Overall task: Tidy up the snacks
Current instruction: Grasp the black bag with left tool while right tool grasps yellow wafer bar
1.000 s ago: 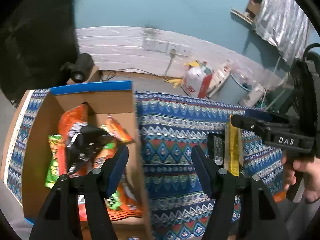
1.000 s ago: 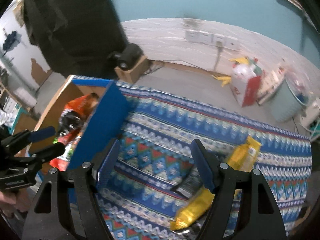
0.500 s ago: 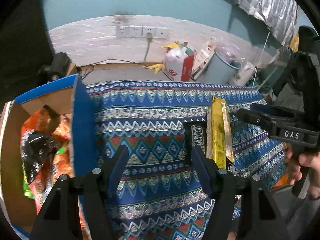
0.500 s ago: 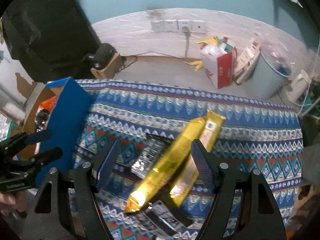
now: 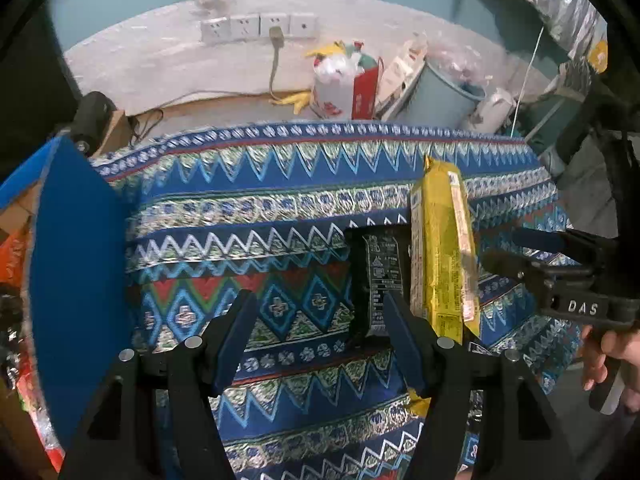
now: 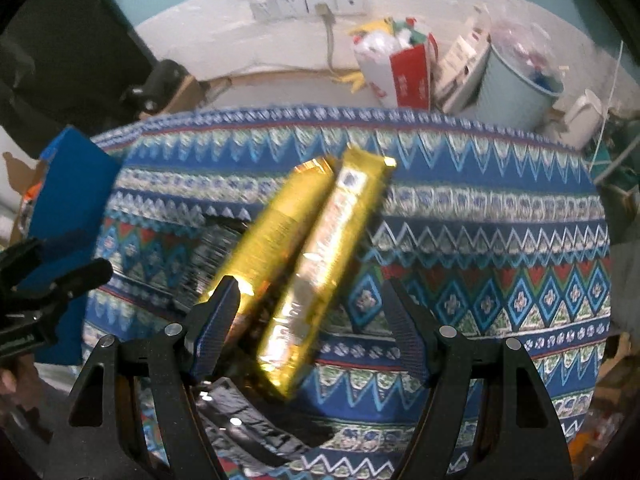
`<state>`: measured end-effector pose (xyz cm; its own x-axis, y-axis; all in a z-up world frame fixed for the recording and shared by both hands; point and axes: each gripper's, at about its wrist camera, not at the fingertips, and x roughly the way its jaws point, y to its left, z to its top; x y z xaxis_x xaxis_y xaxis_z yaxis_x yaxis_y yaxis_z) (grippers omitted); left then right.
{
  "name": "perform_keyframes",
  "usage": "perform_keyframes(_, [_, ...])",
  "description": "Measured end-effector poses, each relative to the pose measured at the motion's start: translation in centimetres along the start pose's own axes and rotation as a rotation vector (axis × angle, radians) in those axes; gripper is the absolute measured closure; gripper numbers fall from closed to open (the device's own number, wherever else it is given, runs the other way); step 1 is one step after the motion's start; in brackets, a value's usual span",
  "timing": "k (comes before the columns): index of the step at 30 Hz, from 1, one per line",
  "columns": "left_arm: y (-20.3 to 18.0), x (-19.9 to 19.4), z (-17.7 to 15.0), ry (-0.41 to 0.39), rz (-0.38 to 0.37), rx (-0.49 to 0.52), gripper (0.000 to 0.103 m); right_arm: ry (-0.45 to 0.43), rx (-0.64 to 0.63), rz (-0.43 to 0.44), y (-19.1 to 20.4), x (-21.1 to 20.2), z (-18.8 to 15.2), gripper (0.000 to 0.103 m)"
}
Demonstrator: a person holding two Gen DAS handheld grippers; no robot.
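Two long yellow snack packs (image 5: 442,252) lie side by side on the patterned tablecloth (image 5: 260,208), with a black snack pack (image 5: 380,276) at their left. In the right wrist view the yellow packs (image 6: 316,264) lie between my fingers, the black pack (image 6: 208,256) to their left, another dark pack (image 6: 256,428) near the bottom. My left gripper (image 5: 316,320) is open and empty over the cloth, left of the black pack. My right gripper (image 6: 312,308) is open around the near ends of the yellow packs; it also shows in the left wrist view (image 5: 516,252).
A cardboard box with a blue flap (image 5: 76,264) stands at the left, holding orange and dark snack bags (image 5: 12,256). Behind the table are a red-and-white bag (image 5: 348,84), a pale blue bin (image 5: 444,96), a kettle (image 5: 492,108) and wall sockets (image 5: 260,28).
Both grippers have swung right, away from the box and toward the yellow packs. The right gripper has closed in until the yellow packs lie between its open fingers.
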<state>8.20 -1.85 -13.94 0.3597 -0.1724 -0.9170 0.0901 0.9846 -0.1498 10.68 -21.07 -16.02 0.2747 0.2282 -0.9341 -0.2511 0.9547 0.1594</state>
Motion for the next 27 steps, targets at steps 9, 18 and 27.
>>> perform_keyframes(9, [-1.3,3.4,0.9,0.047,-0.018,0.003,0.036,0.047,0.028,0.043,-1.3,2.8,-0.8,0.029])
perform_keyframes(18, [-1.6,5.9,0.9,0.093,-0.04,-0.026,0.036,0.074,0.009,0.063,-1.0,5.0,-0.7,0.063])
perform_keyframes(27, [-3.6,7.8,1.7,0.125,-0.068,-0.02,0.035,0.071,0.016,-0.077,-4.5,3.5,-1.4,0.074])
